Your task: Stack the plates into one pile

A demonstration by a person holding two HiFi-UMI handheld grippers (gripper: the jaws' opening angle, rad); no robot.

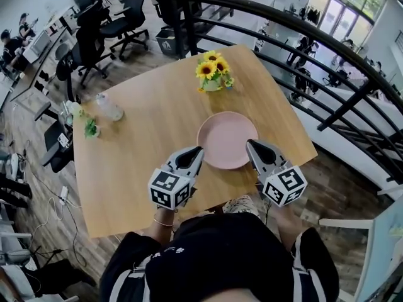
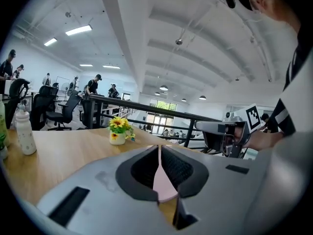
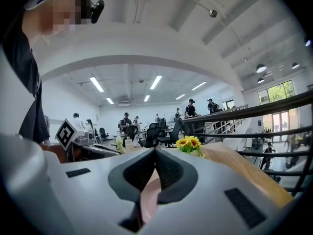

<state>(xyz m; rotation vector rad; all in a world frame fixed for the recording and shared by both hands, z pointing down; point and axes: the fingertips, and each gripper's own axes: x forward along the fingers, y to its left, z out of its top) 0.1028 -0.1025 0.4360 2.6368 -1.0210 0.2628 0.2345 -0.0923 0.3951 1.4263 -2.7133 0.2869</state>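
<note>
A pink plate (image 1: 227, 137) lies on the wooden table (image 1: 138, 168), near its front edge; I cannot tell whether more plates lie under it. My left gripper (image 1: 199, 150) is shut, its tip by the plate's left rim. My right gripper (image 1: 249, 143) is shut too, its tip at the plate's right rim. In the left gripper view the jaws (image 2: 159, 150) meet with nothing between them, and the pink plate (image 2: 164, 186) shows below. The right gripper view shows its jaws (image 3: 155, 152) closed above the plate (image 3: 149, 199).
A vase of sunflowers (image 1: 213, 73) stands at the table's far side. A clear bottle (image 1: 109, 106) and a small potted plant (image 1: 91, 128) sit at the left edge. A dark railing (image 1: 327, 74) runs behind the table on the right. Office chairs (image 1: 94, 30) stand at the back left.
</note>
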